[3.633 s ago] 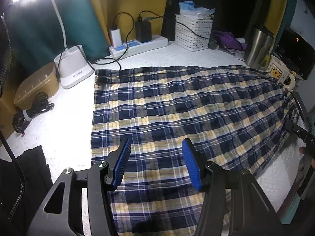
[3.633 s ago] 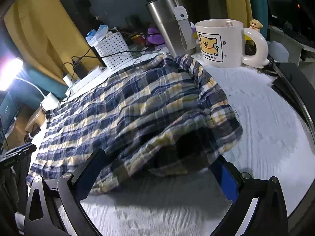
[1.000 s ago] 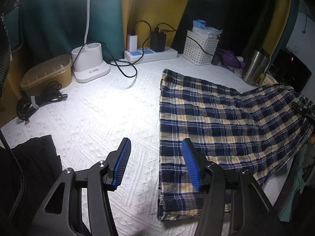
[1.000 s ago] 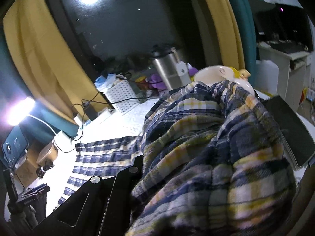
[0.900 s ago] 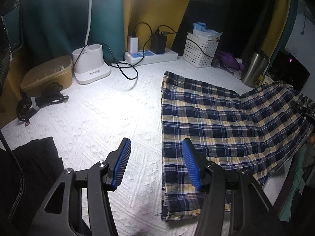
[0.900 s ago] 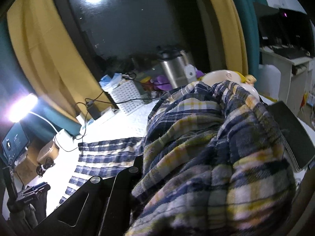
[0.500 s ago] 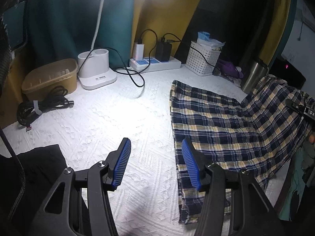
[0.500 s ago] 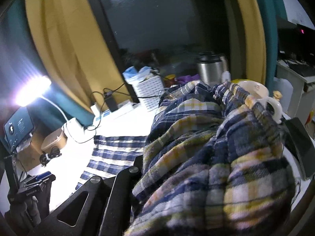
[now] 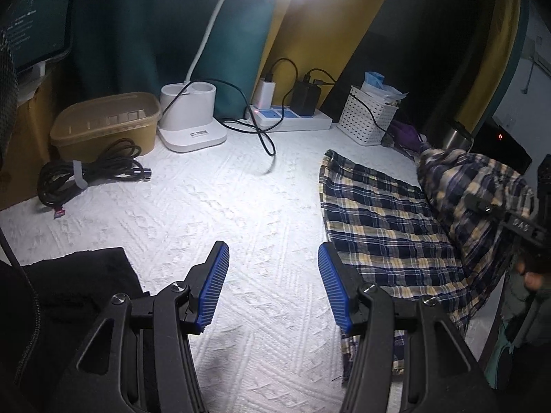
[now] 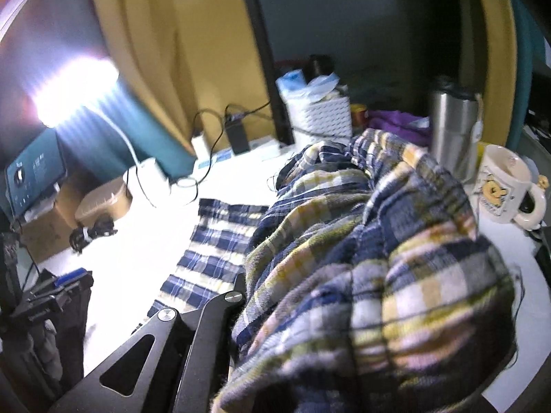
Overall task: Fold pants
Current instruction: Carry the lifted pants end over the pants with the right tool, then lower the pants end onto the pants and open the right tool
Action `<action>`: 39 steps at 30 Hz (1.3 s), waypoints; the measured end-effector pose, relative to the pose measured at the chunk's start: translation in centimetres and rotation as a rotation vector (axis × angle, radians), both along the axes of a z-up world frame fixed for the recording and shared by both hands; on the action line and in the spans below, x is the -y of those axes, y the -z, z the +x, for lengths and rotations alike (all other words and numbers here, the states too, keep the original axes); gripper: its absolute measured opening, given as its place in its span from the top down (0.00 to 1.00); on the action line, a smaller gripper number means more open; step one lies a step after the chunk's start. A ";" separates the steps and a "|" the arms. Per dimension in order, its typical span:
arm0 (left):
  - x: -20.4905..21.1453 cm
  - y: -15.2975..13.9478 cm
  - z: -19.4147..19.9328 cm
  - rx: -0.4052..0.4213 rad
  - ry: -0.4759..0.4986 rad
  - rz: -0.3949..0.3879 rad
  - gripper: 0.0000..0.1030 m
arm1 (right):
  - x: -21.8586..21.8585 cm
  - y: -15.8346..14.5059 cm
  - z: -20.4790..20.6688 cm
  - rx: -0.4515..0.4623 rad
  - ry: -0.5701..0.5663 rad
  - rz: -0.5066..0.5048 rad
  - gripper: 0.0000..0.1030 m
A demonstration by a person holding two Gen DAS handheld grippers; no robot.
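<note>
I see the plaid pants (image 9: 389, 227) lying on the right part of the white textured cover (image 9: 213, 213), one end flat on the cover and the other end lifted into a bunched heap at the far right. In the right wrist view that bunch fills the near right of the frame (image 10: 361, 258), draped over my right gripper (image 9: 516, 222), whose jaws are clamped shut on the pants; the fingertips themselves are buried in the cloth. The flat end trails away to the left and far side, its edge lying straight across the cover.

My left gripper (image 9: 272, 285) hangs over bare cover just left of the near edge of the pants, jaws apart with nothing between the blue pads (image 9: 215, 282). Its right-hand pad stands just beside the cloth's edge; I cannot tell if it touches.

A dark garment (image 9: 69, 289) lies at the near left. Along the far side, from the left, sit a coiled black cable (image 9: 86, 175), a tan tub (image 9: 106, 124), a white lamp base (image 9: 191, 117) with its lamp glaring overhead, a power strip (image 9: 289, 118) with chargers plugged in, and a white perforated basket (image 9: 372, 120). Right of the basket stand a steel tumbler (image 10: 453, 134) and a cream mug (image 10: 502, 186) with a cartoon print, both just beyond the lifted cloth.
</note>
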State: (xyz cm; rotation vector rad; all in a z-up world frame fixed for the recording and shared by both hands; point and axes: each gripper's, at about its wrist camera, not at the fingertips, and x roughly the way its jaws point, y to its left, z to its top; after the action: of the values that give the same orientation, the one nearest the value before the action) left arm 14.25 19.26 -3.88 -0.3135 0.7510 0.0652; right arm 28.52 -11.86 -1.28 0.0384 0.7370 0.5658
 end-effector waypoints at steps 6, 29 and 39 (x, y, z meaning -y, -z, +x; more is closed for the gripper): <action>-1.0 0.7 -0.5 -0.010 -0.003 -0.021 0.48 | -3.2 2.1 -0.1 -0.047 -0.026 -0.047 0.92; -2.2 0.8 -2.7 -0.009 -0.055 -0.026 0.48 | -10.0 5.5 -4.6 -0.086 -0.233 -0.163 0.32; -1.0 -0.4 -3.2 -0.011 -0.069 0.012 0.47 | -8.6 4.0 -6.3 -0.052 -0.292 -0.103 0.32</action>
State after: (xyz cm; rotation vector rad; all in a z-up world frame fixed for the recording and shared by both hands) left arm 11.05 20.29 -3.45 -0.3277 0.7501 0.1365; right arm 22.26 -3.26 -5.29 -0.1530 0.8281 0.8067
